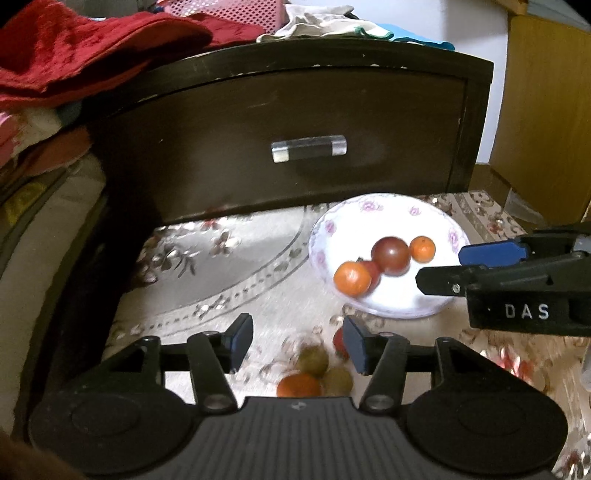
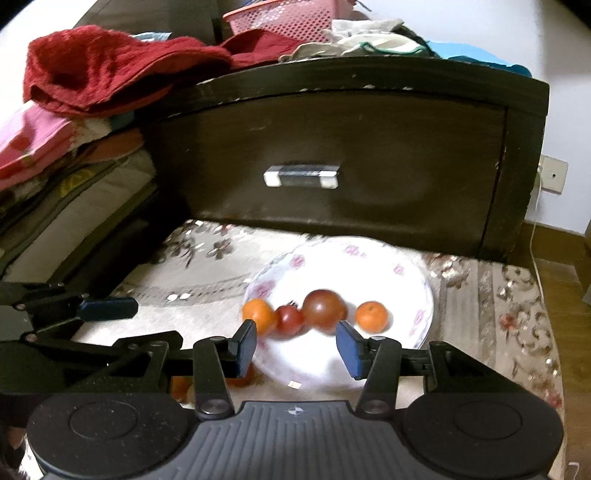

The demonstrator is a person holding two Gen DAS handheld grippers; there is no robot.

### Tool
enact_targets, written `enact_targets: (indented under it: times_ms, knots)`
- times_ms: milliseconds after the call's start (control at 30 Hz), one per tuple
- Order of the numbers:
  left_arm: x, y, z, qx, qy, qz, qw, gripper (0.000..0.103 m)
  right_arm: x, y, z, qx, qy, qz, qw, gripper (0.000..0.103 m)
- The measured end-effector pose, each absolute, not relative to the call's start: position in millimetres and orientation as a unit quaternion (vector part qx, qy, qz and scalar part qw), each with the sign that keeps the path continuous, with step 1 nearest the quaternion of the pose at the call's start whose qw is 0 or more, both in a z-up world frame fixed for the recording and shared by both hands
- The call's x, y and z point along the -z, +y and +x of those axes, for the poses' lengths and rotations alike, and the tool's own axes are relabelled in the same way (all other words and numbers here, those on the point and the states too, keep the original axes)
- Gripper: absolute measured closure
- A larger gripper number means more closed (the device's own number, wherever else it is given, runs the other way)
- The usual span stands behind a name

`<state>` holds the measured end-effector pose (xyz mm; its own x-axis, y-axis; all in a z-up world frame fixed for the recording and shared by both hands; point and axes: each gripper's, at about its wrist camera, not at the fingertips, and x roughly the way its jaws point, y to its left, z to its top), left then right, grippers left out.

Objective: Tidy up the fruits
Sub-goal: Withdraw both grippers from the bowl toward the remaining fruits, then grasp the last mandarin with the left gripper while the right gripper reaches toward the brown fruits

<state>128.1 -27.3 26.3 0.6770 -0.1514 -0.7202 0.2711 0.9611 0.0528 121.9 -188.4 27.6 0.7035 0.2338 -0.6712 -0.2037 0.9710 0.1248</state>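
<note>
A white flowered plate [image 1: 369, 210] [image 2: 406, 269] sits on a patterned cloth and holds two oranges [image 1: 352, 278] [image 2: 371, 316], a dark red tomato [image 1: 390, 254] [image 2: 324, 309] and a small red tomato [image 2: 289, 320]. My left gripper [image 1: 298, 343] is open and empty above loose fruit on the cloth: an orange [image 1: 298, 386], two greenish fruits [image 1: 313, 359] and a red one [image 1: 339, 341]. My right gripper [image 2: 296, 349] is open and empty over the plate's near edge; it also shows at the right of the left wrist view [image 1: 439, 271].
A dark wooden drawer front with a clear handle [image 1: 308, 148] [image 2: 301, 176] stands right behind the plate. Red cloth [image 1: 74, 48] and a pink basket [image 2: 280, 18] lie on top. Stacked bedding [image 2: 55, 166] is at the left. Wooden floor [image 2: 565, 284] lies at the right.
</note>
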Motion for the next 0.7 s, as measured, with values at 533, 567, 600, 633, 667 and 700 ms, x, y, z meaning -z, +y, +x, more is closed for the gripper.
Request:
enact_targets:
  times_ms: [533,567,600,633,667,700]
  knots:
    - [-15,-10,112,0.118,0.408,0.076,0.902,0.043,-7,-161,102,-0.154,0.398,0.006,0.904,0.056]
    - [-13,-9,112,0.117,0.411,0.076,0.901,0.043,-5,-160,102,-0.157,0.4,0.006,0.903,0.056]
    - [-10,-7,112,0.117,0.414,0.075,0.9,0.043,-4,-159,102,-0.159,0.402,0.006,0.902,0.056]
    - [-7,-4,112,0.116,0.418,0.075,0.898,0.043,-2,-159,102,-0.162,0.404,0.004,0.9,0.056]
    - [-5,-3,112,0.114,0.422,0.075,0.896,0.042,-1,-157,103,-0.165,0.406,0.003,0.899,0.056]
    - [-1,-1,112,0.113,0.426,0.075,0.895,0.042,1,-156,103,-0.168,0.409,0.001,0.897,0.056]
